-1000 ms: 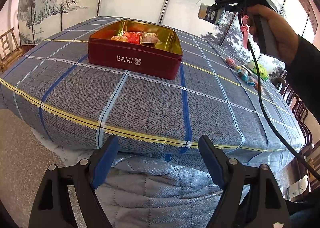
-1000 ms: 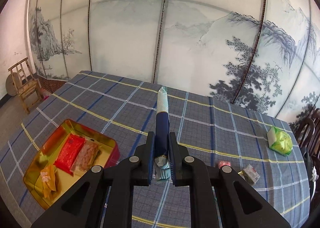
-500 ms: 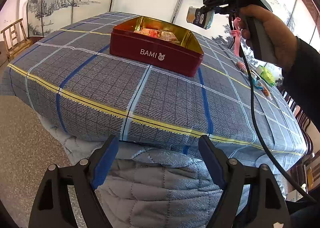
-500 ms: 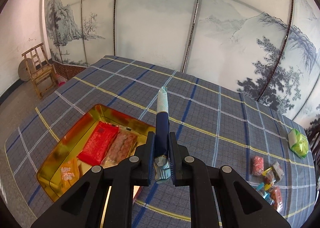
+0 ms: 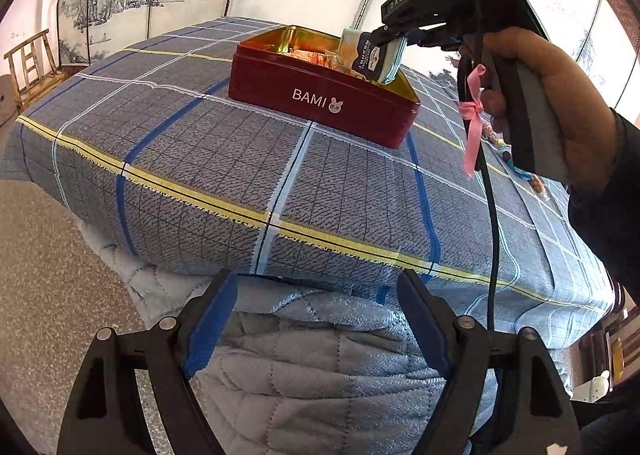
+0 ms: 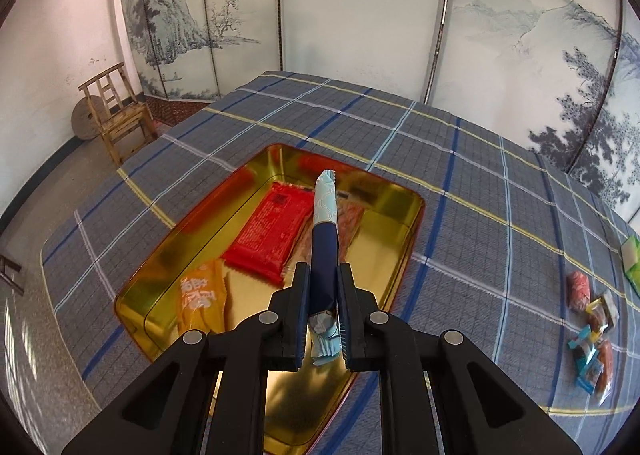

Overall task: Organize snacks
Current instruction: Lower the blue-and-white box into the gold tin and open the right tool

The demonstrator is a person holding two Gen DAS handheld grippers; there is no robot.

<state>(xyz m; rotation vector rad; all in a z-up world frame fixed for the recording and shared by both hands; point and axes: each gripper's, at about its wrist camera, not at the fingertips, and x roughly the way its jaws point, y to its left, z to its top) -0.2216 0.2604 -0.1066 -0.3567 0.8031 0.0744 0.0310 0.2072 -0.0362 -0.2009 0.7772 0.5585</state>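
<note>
Now right gripper [image 6: 323,291] clamps dark blue snack packet [image 6: 325,251], held above open red tin [image 5: 320,103]. Tin sits on checked tablecloth [image 5: 224,175]; red packet [image 6: 270,233] and orange packet [image 6: 202,301] lie inside. Left gripper [image 5: 316,319] gapes wide, nothing between pads, near table edge. More snacks [image 6: 592,335] loose on cloth, well apart from tin.

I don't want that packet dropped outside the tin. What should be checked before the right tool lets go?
1. Right tool shut on the dark blue and pale blue snack packet: ok.
2. Packet over the open red, gold-lined tin: ok.
3. Bare gold floor beside the red packet: ok.
4. Packet low enough to release: cannot tell.
5. Left tool open, away from the tin: ok.
</note>
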